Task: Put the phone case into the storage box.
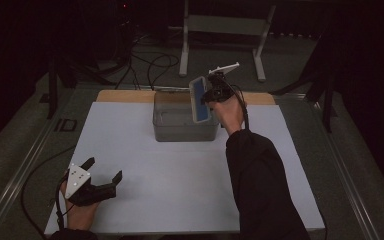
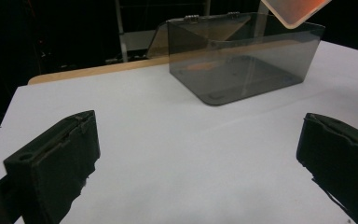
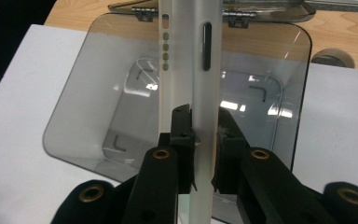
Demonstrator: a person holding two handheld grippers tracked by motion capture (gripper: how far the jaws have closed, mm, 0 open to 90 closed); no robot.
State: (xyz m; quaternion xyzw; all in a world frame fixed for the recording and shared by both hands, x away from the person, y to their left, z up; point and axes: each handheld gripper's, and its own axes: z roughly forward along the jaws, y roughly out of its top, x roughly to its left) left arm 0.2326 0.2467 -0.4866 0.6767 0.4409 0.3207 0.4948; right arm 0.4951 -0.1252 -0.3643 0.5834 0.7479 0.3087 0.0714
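The phone case [image 1: 198,100] is a thin, flat piece with rounded corners and a pale, frosted translucent rim; in the high view its broad face reads blue inside a whitish border, while in the left gripper view the corner [image 2: 294,10] that shows looks pale orange-pink. In the right gripper view it is seen edge-on [image 3: 191,70] as a narrow white band, with a long dark slot cut into one side and a row of small oval holes plus a short slot beside it. The right gripper [image 3: 204,135] is clamped on this edge, its two black jaws pressing the rim from either side low on the case, so that the case stands up from the jaws and runs away from the camera. In the high view the right gripper [image 1: 215,92] sits at the far right of the smoky, see-through plastic box [image 1: 166,131], and the case is held on edge, slightly tilted, over the box's right-hand part, above its open mouth. The box stands at the far middle of the white worktop [image 1: 180,190], its hinged lid [image 3: 261,10] folded back behind it toward the wooden strip [image 1: 125,95] at the far edge. The box's floor looks bare apart from moulded corner marks. The left gripper [image 1: 102,172] rests at the near left of the worktop, well apart from the box and the case, its jaws spread wide with only bare white surface between them.
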